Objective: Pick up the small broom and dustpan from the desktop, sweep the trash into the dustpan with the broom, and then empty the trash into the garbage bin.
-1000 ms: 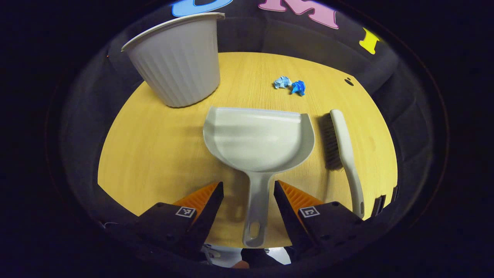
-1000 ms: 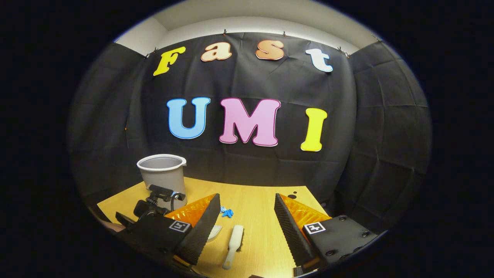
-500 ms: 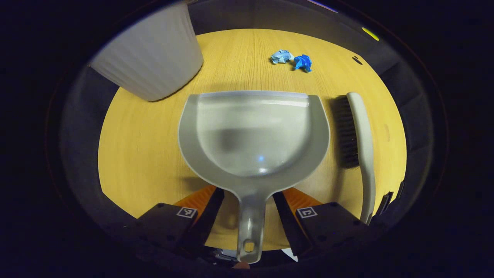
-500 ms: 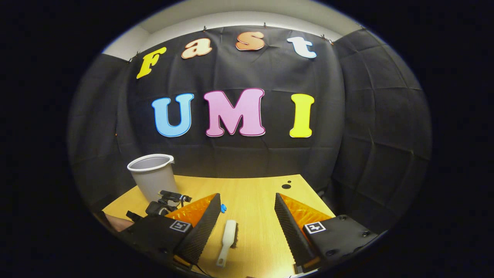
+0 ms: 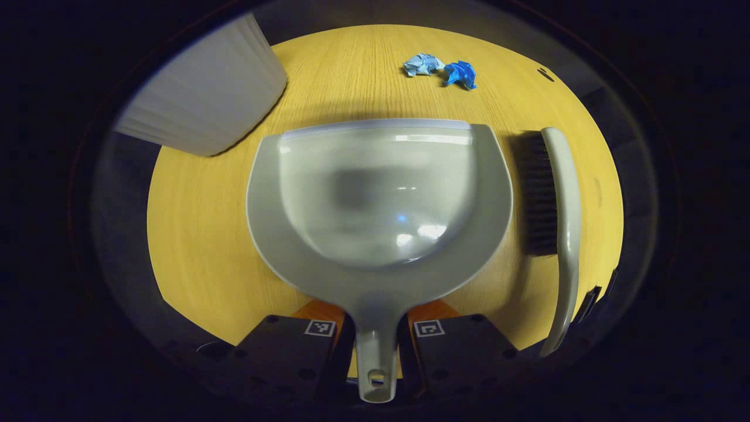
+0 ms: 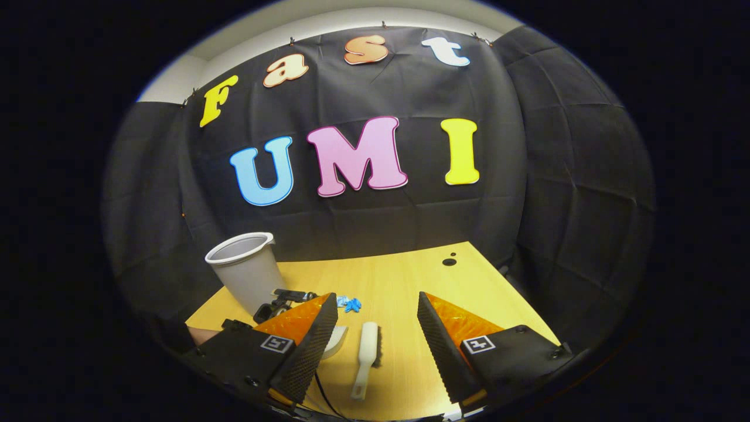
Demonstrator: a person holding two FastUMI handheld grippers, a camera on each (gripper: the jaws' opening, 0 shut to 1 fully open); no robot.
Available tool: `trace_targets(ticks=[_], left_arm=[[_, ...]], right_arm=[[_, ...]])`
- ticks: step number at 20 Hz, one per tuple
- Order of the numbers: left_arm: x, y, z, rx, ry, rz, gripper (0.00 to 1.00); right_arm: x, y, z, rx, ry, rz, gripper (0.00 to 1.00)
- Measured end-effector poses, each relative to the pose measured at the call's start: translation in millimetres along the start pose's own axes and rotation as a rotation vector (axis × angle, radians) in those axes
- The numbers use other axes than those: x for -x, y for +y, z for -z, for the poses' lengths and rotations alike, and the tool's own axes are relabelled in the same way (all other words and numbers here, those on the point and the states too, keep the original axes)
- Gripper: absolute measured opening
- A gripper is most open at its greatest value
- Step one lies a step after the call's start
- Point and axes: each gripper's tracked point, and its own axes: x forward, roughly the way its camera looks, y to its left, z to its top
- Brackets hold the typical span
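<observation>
A wooden desktop [image 5: 205, 223] stands in a booth hung with black cloth. In the left gripper view, going from the left, the ribbed grey garbage bin [image 5: 205, 99] stands at the far left of the desktop. Beside it, in the middle, the grey dustpan [image 5: 378, 193] lies flat with its mouth facing away, and its handle runs back between the fingers of the left gripper [image 5: 376, 340], which are closed against both sides of the handle. Beyond the pan's front edge two crumpled blue scraps of trash [image 5: 440, 69] lie close together. To the right of the pan, just beside it, the small broom [image 5: 556, 193] lies on its side with the bristles turned toward the pan.

In the right gripper view, the bin [image 6: 246, 275] stands at the left, the left gripper's rig shows near it, and the right gripper [image 6: 375, 340] hangs above the desktop with its jaws spread wide and nothing between them; the broom [image 6: 367, 357] lies on the wood below the gap.
</observation>
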Motion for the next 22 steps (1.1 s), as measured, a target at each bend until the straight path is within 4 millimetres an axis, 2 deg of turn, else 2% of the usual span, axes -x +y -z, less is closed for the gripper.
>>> trace_targets(ticks=[3, 5, 7, 8, 9, 11, 14, 17, 19, 22], left_arm=[[0, 2, 0, -0.010, -0.034, 0.038, 0.30], [0, 6, 2, -0.029, -0.057, 0.048, 0.30], [-1, 9, 4, -0.020, -0.077, 0.057, 0.30], [-2, 10, 5, -0.006, -0.090, 0.065, 0.29], [-1, 11, 7, -0.002, -0.106, 0.078, 0.30], [-3, 17, 17, -0.017, -0.108, 0.086, 0.29], [-3, 23, 25, -0.031, -0.122, 0.077, 0.29], [-4, 23, 25, -0.019, -0.145, 0.070, 0.29], [-4, 23, 25, -0.016, -0.145, 0.067, 0.29], [-4, 24, 25, -0.018, -0.150, 0.075, 0.29]], right_arm=[[-4, 14, 28, -0.006, 0.106, -0.006, 0.89], [-16, 25, 51, 0.020, 0.185, 0.003, 0.88], [-31, 27, 82, 0.051, 0.285, 0.022, 0.89], [-38, 26, 98, 0.057, 0.334, 0.035, 0.85], [-42, 26, 112, 0.044, 0.384, 0.045, 0.89], [-56, 30, 137, -0.047, 0.466, 0.070, 0.87], [-68, 13, 189, -0.099, 0.670, 0.156, 0.89], [-64, 5, 239, -0.109, 0.880, 0.222, 0.86], [-65, 0, 256, -0.048, 0.955, 0.232, 0.87], [-77, -4, 265, 0.046, 0.976, 0.222, 0.87]])
